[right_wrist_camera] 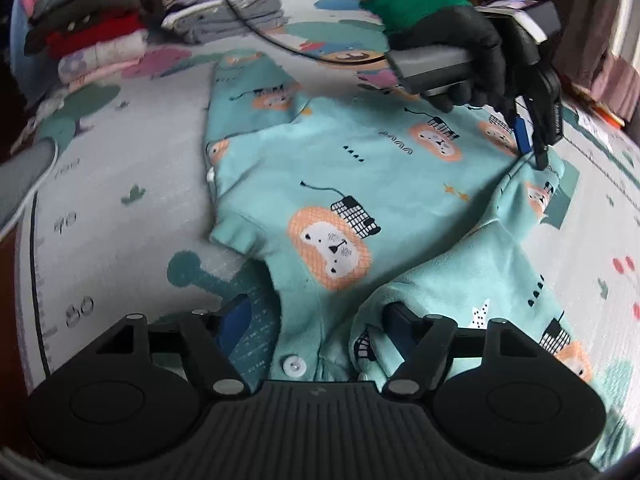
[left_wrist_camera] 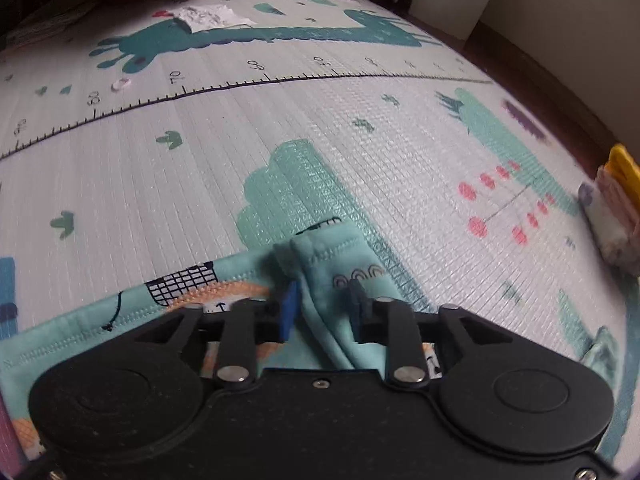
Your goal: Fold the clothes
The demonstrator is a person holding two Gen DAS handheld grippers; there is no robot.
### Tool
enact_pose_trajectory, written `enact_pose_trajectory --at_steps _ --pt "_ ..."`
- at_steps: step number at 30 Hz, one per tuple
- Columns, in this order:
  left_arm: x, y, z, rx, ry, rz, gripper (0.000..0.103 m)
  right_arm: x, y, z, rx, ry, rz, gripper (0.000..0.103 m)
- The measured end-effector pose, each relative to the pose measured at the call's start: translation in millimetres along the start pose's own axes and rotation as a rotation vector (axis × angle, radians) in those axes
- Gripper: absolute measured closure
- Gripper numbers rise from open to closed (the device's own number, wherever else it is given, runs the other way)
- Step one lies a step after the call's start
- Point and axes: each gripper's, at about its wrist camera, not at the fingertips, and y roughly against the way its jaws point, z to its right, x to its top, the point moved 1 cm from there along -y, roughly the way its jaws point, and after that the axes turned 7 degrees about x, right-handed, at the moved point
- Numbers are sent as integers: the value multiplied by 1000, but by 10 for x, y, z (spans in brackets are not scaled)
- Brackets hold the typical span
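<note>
Stacks of folded clothes (right_wrist_camera: pixel 92 36), two in number, are seen at the far left of the right wrist view, their tops cut off by the frame. One teal cotton baby garment printed with orange lions (right_wrist_camera: pixel 360 184) is spread on the pale printed play mat (right_wrist_camera: pixel 132 152). The right gripper (right_wrist_camera: pixel 316 320) stands apart around the garment's near edge, one finger hidden under a fold, pads not pressing. At far right the black-gloved hand (right_wrist_camera: pixel 460 52) holds the left gripper (left_wrist_camera: pixel 324 304), clamped on a bunched fold of the garment.
</note>
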Motion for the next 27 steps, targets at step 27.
enact_pose_trajectory --at_steps 27 --pt "9 253 342 186 -214 197 85 35 -166 -194 -45 113 -29 22"
